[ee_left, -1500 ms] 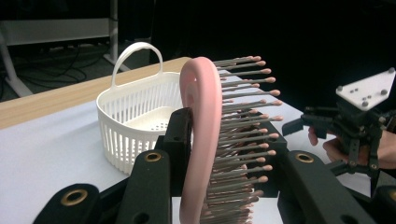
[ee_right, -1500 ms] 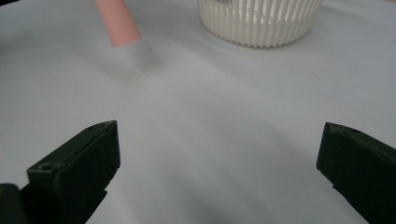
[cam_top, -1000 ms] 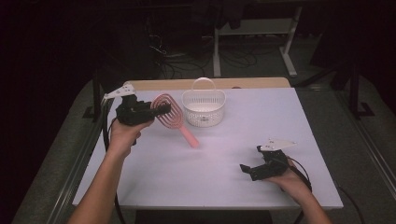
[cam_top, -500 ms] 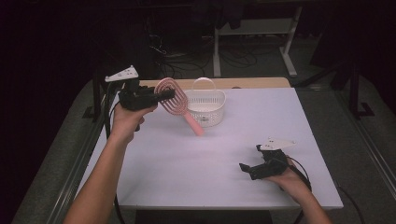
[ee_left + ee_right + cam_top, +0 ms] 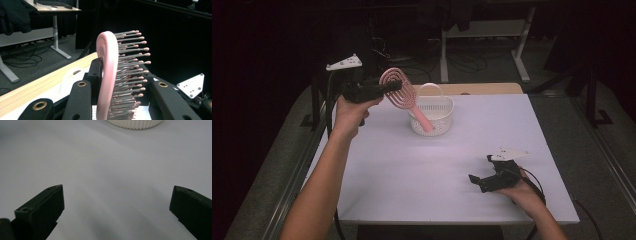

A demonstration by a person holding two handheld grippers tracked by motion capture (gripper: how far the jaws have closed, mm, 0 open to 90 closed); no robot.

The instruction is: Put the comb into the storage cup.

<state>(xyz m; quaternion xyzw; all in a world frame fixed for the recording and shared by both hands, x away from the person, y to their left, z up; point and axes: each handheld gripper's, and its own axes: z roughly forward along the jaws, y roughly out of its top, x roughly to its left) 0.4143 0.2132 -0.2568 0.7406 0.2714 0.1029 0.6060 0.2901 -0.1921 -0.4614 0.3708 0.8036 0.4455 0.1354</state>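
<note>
A pink hairbrush [image 5: 401,95] with a looped head hangs in the air over the table's far left, its handle slanting down toward a white ribbed basket [image 5: 432,116]. My left gripper [image 5: 392,86] is shut on the brush head. In the left gripper view the pink brush [image 5: 107,72] stands between the jaws, its bristles pointing right. My right gripper [image 5: 477,180] rests low near the front right of the white table [image 5: 412,175], jaws wide apart with nothing between them. The basket's base [image 5: 135,123] shows at the top of the right gripper view.
The basket has a white handle [image 5: 428,88] arching over it. A wooden strip [image 5: 482,89] runs along the table's far edge. Desk legs and cables [image 5: 452,55] lie on the dark floor beyond. Metal rails [image 5: 302,170] flank the table.
My left gripper has risen and moved right with the brush, bringing its handle over the basket. The right gripper has stayed put.
</note>
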